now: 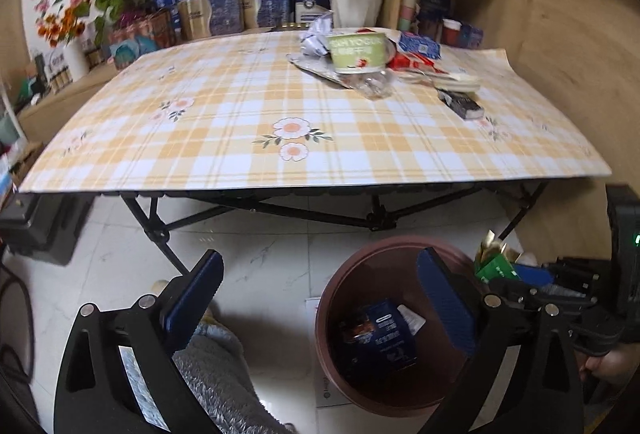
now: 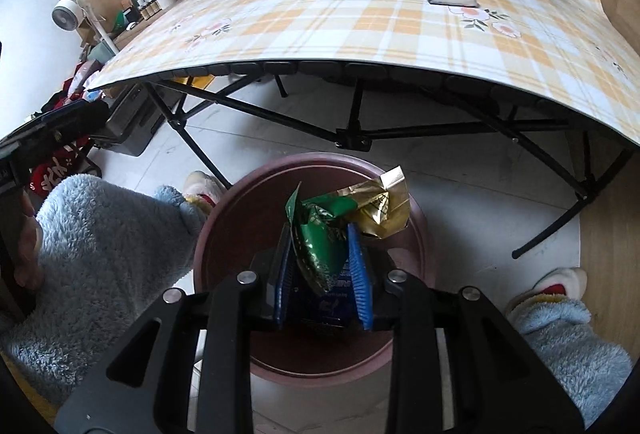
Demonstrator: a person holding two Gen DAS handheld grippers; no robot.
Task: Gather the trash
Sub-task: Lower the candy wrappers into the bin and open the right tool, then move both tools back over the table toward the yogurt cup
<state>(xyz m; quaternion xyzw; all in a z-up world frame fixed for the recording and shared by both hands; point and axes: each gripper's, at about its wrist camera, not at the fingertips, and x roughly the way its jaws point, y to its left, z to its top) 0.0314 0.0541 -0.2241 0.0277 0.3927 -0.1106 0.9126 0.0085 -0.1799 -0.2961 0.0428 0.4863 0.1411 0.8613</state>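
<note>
two grippers, one brown bin, one folding table. left gripper [image 1: 320,298] spread wide, nothing between its blue pads, hanging above the floor by the bin's rim. right gripper [image 2: 324,270] clenched on one crumpled green and gold wrapper [image 2: 336,226], held directly above the brown bin [image 2: 224,234]. inside the bin, one dark blue carton [image 1: 380,342], partly masked by the left gripper's right finger; one white scrap beside it, too small to name. at the far side of the table [image 1: 240,138], one heap of trash: one green yogurt tub [image 1: 356,52], one crushed clear bottle [image 1: 374,84], one dark tissue pack [image 1: 464,104], one blue-and-white box [image 1: 420,46], plus foil and red wrappers overlapping, hard to separate. yellow plaid floral cloth, black crossed legs, pale marble floor. two flower arrangements, stacked blue boxes and wooden shelves behind, blurred. fluffy blue sleeves cut off at frame edges.
</note>
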